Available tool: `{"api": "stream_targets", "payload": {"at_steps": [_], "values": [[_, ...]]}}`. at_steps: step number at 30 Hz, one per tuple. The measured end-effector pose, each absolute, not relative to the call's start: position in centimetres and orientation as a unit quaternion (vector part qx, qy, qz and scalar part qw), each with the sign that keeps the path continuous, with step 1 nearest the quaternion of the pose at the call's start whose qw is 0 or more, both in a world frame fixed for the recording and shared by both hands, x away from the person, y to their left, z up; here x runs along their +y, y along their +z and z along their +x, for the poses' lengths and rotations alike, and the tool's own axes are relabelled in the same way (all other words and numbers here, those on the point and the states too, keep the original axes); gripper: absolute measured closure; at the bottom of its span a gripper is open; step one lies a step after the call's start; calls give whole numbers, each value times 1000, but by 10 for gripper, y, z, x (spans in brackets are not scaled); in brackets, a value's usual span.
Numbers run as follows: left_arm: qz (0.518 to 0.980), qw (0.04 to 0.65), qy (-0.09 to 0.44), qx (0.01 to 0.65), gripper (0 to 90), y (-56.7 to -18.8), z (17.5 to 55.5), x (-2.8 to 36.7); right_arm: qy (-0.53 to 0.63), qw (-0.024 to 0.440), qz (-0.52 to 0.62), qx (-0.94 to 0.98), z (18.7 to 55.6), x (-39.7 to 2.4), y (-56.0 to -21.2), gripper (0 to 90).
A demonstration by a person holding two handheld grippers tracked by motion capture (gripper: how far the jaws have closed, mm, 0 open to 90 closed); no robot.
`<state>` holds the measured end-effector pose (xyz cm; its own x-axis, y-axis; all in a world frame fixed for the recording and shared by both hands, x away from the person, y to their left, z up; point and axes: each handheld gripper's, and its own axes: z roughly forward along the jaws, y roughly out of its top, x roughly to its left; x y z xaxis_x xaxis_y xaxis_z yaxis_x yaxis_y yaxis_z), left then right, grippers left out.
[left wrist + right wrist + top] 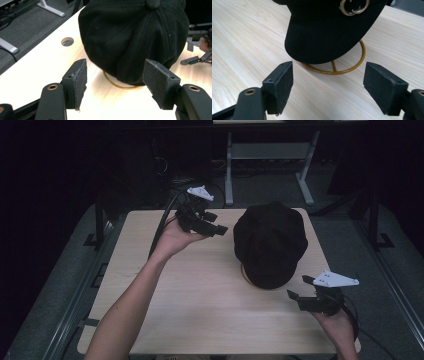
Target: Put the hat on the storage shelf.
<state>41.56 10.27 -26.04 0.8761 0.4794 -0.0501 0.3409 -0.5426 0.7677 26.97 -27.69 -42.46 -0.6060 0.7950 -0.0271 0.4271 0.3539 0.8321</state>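
A black cap (270, 242) with a short brim sits on a gold wire stand (337, 68) at the right middle of the wooden table (200, 290). A metal buckle (353, 6) shows on its front band above the brim. My left gripper (220, 230) hovers to the cap's left, jaws open and pointed at its crown (135, 37), nothing between them. My right gripper (295, 295) is near the front right edge, open and empty, facing the brim (324, 42). The stand's ring base (120, 85) peeks out under the cap.
A round cable hole (67, 41) is in the tabletop beyond the cap. Grey desk legs (270, 170) stand on the dark floor behind the table. The person's forearm (135, 305) crosses the table's left front.
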Motion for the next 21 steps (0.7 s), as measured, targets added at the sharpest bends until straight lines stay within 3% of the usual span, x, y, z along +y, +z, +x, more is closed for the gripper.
{"api": "stream_targets", "payload": {"at_steps": [21], "values": [[865, 417, 82, 266, 335, -297, 394, 147, 414, 218, 386, 795, 268, -277, -427, 236]]}}
